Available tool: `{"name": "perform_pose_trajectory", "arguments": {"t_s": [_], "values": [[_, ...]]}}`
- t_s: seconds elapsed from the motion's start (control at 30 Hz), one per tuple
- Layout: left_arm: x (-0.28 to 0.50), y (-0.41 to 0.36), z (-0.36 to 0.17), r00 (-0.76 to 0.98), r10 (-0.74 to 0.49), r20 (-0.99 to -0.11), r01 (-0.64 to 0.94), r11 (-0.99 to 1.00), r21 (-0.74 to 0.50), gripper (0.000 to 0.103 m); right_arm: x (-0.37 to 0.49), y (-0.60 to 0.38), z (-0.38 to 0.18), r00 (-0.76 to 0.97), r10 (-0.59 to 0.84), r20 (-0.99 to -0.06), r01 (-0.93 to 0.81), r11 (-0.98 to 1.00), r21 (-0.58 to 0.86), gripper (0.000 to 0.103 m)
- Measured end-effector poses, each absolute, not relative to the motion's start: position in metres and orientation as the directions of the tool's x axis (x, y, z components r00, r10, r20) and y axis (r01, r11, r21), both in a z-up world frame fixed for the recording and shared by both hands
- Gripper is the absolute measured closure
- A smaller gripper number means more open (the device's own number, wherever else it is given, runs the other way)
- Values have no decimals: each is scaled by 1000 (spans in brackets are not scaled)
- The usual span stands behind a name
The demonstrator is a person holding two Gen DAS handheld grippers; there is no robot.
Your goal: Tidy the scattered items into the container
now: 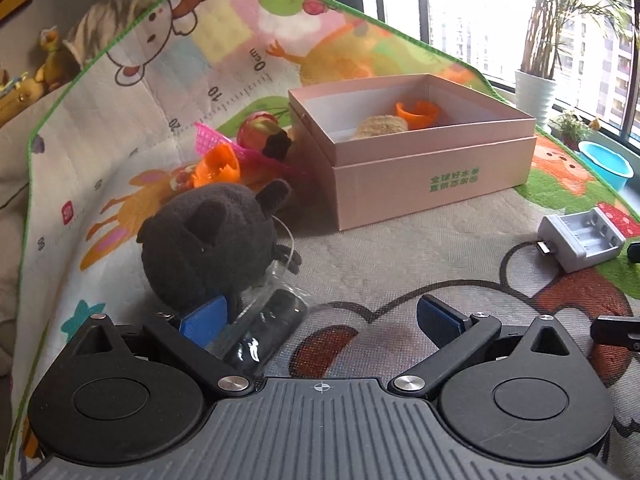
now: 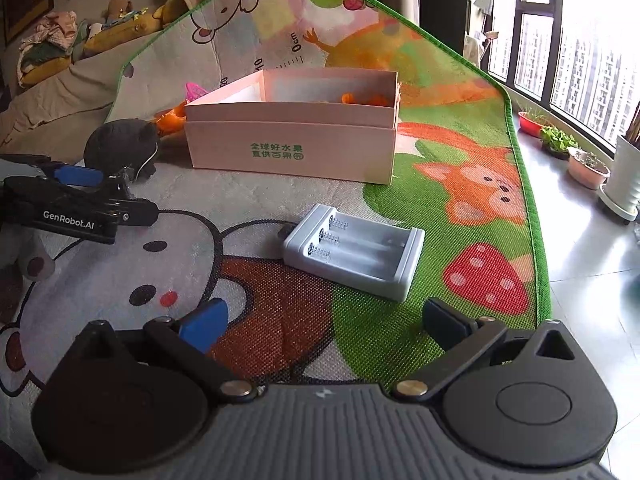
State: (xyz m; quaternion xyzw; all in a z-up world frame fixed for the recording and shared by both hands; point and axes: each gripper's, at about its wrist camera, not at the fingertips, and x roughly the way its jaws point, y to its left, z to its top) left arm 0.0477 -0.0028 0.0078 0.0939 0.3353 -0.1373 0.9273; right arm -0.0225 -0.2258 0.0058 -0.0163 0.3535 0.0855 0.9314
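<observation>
1. Underneath everything, a woven play mat (image 2: 280, 184) with a green stitched border and cartoon animals covers the surface; part of it rises against a backing behind the box, showing a printed ruler scale.
2. Beyond the mat, glossy floor tiles (image 2: 580, 260) run to tall windows, with potted plants (image 2: 558, 142) along the sill.
3. My container, a pink cardboard box (image 1: 420, 176) with straight matte walls and green lettering, stands open on the mat; an orange plastic piece (image 1: 418, 114) and something tan and fuzzy (image 1: 380, 128) lie inside.
4. Left of the box sits a round dark plush toy (image 1: 208, 240), fleecy, with small ears.
5. Just beside it lies a crinkled clear plastic packet (image 1: 264, 328), touching my left gripper's (image 1: 322, 316) blue pad.
6. A grey, ribbed battery holder (image 2: 354, 254) lies ahead of my right gripper (image 2: 324, 320).
7. Both my grippers are spread wide, holding nothing.
8. Orange and pink plastic bits (image 1: 224, 160) cluster behind the plush.
</observation>
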Motion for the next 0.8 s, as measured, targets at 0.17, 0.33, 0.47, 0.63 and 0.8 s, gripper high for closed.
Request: {"name": "perform_pose_trajectory", "arguments": {"t_s": [0.17, 0.33, 0.47, 0.63, 0.8], "values": [[13, -12, 18, 610, -463, -643, 594, 804, -16, 0, -23, -224, 6, 736, 144, -661, -172, 985, 23, 0], [-14, -20, 27, 613, -461, -641, 622, 783, 31, 0, -21, -224, 9, 723, 142, -677, -177, 984, 17, 0], [-19, -11, 35, 707, -335, -623, 488, 868, 87, 0, -17, -223, 20, 774, 90, -627, -110, 994, 8, 0], [-15, 7, 38, 738, -239, -631, 332, 943, 31, 0, 6, -221, 26, 786, 34, -617, -10, 999, 41, 6], [-16, 12, 34, 733, -220, -643, 292, 957, 5, 0, 28, -207, 19, 767, -22, -641, 19, 1000, -12, 6]]}}
